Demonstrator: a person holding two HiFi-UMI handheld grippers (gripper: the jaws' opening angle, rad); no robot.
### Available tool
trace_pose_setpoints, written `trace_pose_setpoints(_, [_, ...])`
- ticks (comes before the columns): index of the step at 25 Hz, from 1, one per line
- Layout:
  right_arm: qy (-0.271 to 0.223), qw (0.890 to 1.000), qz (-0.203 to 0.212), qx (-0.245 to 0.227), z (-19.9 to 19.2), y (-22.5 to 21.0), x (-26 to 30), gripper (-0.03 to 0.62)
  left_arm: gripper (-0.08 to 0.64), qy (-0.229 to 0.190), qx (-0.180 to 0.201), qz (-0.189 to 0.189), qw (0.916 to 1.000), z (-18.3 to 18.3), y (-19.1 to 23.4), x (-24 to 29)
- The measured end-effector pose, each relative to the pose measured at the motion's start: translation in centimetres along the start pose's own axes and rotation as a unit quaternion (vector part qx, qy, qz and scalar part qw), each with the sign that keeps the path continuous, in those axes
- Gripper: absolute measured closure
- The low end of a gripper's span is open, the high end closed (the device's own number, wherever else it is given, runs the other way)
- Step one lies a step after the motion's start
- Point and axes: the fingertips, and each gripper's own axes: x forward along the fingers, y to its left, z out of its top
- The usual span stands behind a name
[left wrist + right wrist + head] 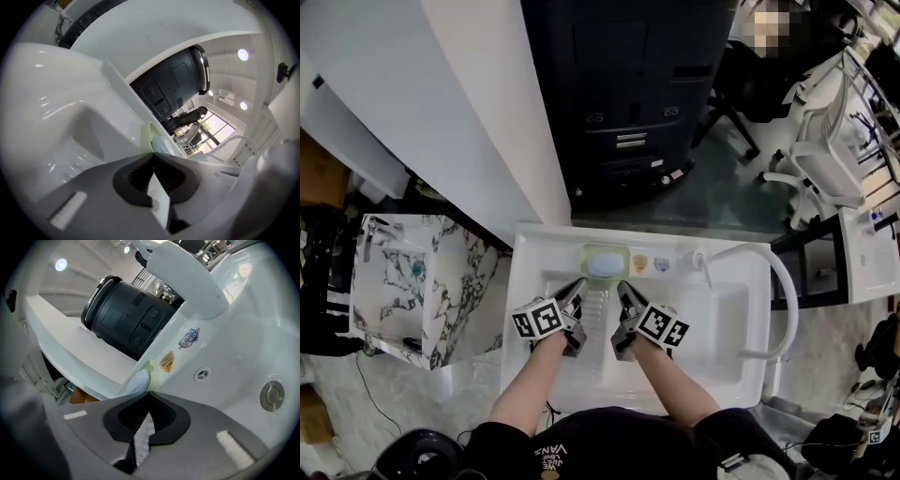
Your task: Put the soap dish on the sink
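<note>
The pale green soap dish sits on the back rim of the white sink with a light blue soap bar in it. Both grippers hover in the basin just in front of it. My left gripper is shut and empty, its tips below the dish's left corner. My right gripper is shut too, with nothing held, near the right corner. In the left gripper view the dish and soap lie just past the closed tips. In the right gripper view the dish shows beyond the closed tips.
A curved white faucet arches over the sink's right side. Two stickers mark the back rim. The drain and overflow hole are in the basin. A black machine stands behind, a marble-patterned basin to the left.
</note>
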Motion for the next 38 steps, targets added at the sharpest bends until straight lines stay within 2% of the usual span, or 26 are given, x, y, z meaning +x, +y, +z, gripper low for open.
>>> trace_pose_setpoints(4, [-0.001,1.0,0.006,0.003,0.0,0.0,-0.1,0.589,0.508,0.001,-0.021,-0.012,0.9997,-0.3,-0.3,0.0])
trace_pose_setpoints(13, [-0.009,1.0,0.014,-0.012,0.1,1.0,-1.1,0.589,0.508,-0.005,-0.016,-0.023,0.9996,0.1,-1.1,-1.4])
trace_pose_setpoints(23, [-0.02,0.998,0.021,-0.055,-0.2,2.8,-4.2,0.59,0.508,-0.02,0.003,-0.026,0.9995,0.2,-2.6,-4.9])
trace_pose_setpoints(27, [-0.028,0.996,0.018,-0.079,-0.6,3.0,-5.9,0.589,0.508,-0.023,0.022,-0.027,0.9991,-0.1,-3.2,-6.6])
trace_pose_setpoints(38, [-0.042,0.993,0.02,-0.104,-3.3,4.4,-11.2,0.589,0.508,-0.025,0.058,-0.034,0.9975,-2.6,-5.2,-12.2])
